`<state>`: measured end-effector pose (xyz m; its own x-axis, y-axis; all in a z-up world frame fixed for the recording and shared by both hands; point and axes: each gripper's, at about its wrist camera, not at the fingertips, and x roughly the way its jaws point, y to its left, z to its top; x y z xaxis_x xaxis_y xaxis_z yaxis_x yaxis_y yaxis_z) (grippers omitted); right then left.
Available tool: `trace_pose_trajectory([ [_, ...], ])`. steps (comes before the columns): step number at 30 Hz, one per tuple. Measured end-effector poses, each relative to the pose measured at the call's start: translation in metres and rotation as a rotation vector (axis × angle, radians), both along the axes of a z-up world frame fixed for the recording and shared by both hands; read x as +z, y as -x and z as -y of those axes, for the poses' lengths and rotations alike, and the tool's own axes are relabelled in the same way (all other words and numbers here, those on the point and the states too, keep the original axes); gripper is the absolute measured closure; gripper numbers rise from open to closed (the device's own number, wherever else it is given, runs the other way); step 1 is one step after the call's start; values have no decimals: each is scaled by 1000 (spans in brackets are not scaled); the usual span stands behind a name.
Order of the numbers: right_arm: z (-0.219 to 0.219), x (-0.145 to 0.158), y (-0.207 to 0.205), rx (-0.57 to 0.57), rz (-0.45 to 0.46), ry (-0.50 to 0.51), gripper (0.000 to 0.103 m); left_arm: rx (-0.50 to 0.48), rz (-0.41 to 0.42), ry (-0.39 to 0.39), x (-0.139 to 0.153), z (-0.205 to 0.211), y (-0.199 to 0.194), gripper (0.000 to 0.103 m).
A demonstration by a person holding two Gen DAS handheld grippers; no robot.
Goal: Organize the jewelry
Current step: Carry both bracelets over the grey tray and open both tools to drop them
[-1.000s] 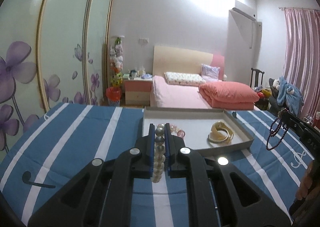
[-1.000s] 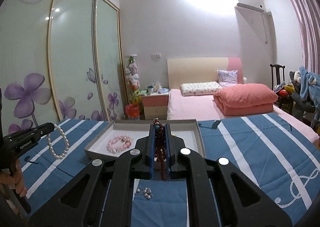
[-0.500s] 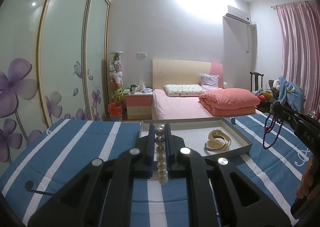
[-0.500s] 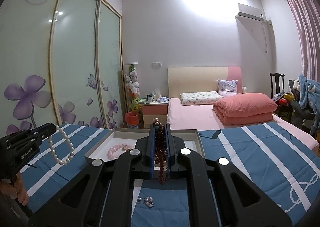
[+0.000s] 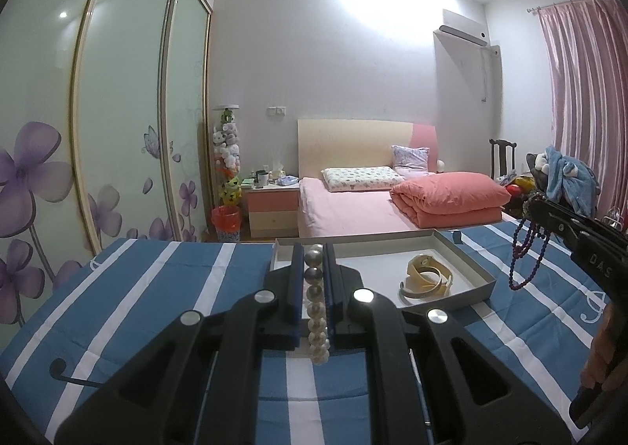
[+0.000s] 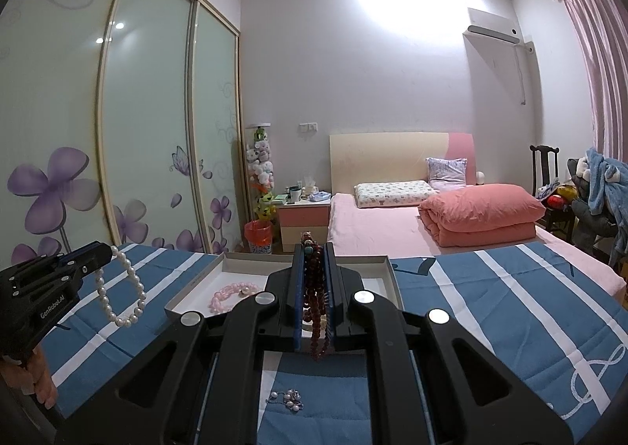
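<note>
Pearl bracelet (image 5: 316,311): 1 loop of round, glossy cream beads, pinched between the 2 pressed-together fingers of the left claw (image 5: 314,268), hanging free above the striped blue-and-white cloth (image 5: 157,288) on the counter. Same loop seen from the right wrist view (image 6: 121,292), dangling from the left claw's tip (image 6: 94,254), left of the tray and clear of it.

Dark red bead strand (image 6: 316,300): small, smooth, wine-coloured beads bunched in several folds, 1 turquoise bead near the top, gripped by the right claw (image 6: 314,268), held level over the near edge of the tray. From the left wrist view, hanging in long loops (image 5: 528,252) under the right claw (image 5: 549,215), above the cloth just right of the tray.

Shallow rectangular grey-walled tray (image 5: 467,262), white inside, holding 1 pale yellow coiled band (image 5: 426,280) and 1 pink bead bracelet (image 6: 233,294).

1 small silvery cluster with pearls (image 6: 288,400) lying on the cloth, below the right claw.
</note>
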<state>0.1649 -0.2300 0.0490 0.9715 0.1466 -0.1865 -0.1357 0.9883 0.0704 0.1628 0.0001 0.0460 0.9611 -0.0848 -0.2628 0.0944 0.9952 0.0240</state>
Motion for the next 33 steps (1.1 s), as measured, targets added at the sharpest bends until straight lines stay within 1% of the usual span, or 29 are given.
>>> trace_pose_trajectory([
  [5, 0, 2, -8, 1, 12, -2, 93, -8, -5, 2, 3, 1, -15, 93],
  [11, 2, 2, -45, 12, -17, -21, 93, -25, -23, 18, 4, 9, -51, 93],
  [17, 6, -11, -84, 21, -80, -36, 93, -40, -63, 31, -5, 18, -97, 93],
  [25, 4, -33, -122, 36, -181, -54, 93, -60, -137, 48, -23, 26, -156, 93],
  [29, 3, -41, -133, 41, -222, -63, 93, -69, -174, 48, -37, 27, -174, 93],
  [33, -2, -47, -140, 53, -256, -68, 93, -77, -194, 48, -46, 30, -181, 93],
])
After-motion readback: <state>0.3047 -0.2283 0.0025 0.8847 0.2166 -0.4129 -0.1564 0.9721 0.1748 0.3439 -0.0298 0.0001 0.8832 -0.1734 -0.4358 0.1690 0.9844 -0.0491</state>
